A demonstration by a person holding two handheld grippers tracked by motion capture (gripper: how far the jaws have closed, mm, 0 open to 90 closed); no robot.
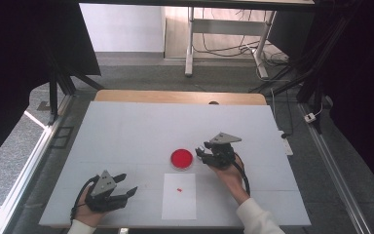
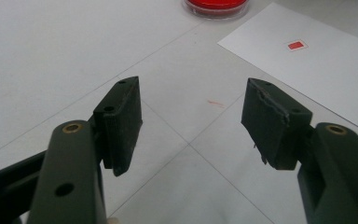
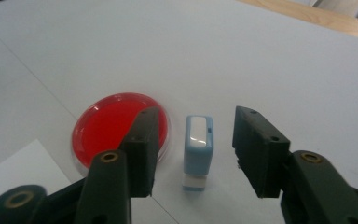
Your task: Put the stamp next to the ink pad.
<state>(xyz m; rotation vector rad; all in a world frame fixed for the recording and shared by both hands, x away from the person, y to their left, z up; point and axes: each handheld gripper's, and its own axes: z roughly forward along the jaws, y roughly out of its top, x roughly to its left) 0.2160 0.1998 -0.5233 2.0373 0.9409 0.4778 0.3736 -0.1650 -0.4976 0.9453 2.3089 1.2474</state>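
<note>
Stamp (image 3: 198, 151) upright, centred between spread right gripper (image 3: 193, 149) jaws, beside ink pad (image 3: 114, 126); left gripper (image 2: 191, 123) open, empty, lower left

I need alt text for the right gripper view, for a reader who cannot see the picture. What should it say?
A small light blue stamp stands upright on a white table in the gap between the open black jaws of the right gripper, touching neither jaw. A round red ink pad sits just left of it, partly behind the left jaw, and a corner of white paper shows at lower left.

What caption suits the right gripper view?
Open right gripper straddles an upright blue stamp beside a red ink pad.
</note>
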